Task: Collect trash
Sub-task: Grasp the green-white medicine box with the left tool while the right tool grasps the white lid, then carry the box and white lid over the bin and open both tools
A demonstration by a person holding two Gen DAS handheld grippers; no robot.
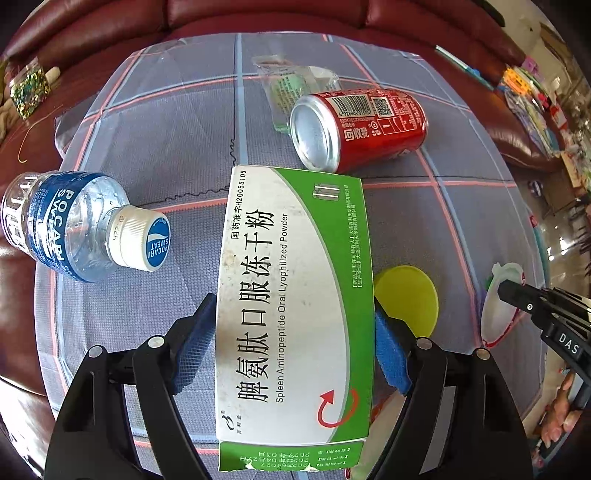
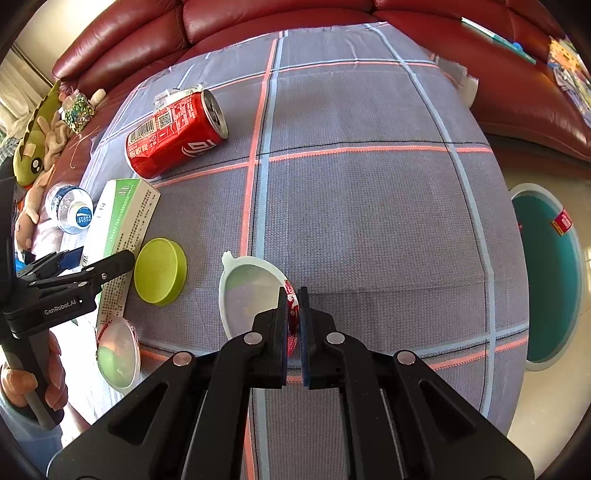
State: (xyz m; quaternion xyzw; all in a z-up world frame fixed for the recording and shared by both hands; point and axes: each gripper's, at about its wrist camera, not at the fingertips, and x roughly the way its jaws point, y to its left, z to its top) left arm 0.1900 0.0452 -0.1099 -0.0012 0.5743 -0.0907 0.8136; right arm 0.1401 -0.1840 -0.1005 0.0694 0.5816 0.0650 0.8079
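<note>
Left wrist view: the left gripper [image 1: 295, 347] squeezes a white and green cardboard medicine box [image 1: 291, 306] by its two long sides. Farther on the checked cloth [image 1: 166, 140] lies a red soda can [image 1: 360, 131]. The right gripper [image 2: 293, 325] pinches a clear plastic lid [image 2: 247, 291].

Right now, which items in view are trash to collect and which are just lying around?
Trash for the job:
- medicine box, between the left gripper's pads
- plastic cup lid, pinched at its rim by the right gripper
- red can
- Pocari Sweat bottle
- yellow-green lid
- clear wrapper
- second cup

Lying about:
- plush toys
- checked cloth
- sofa
</note>
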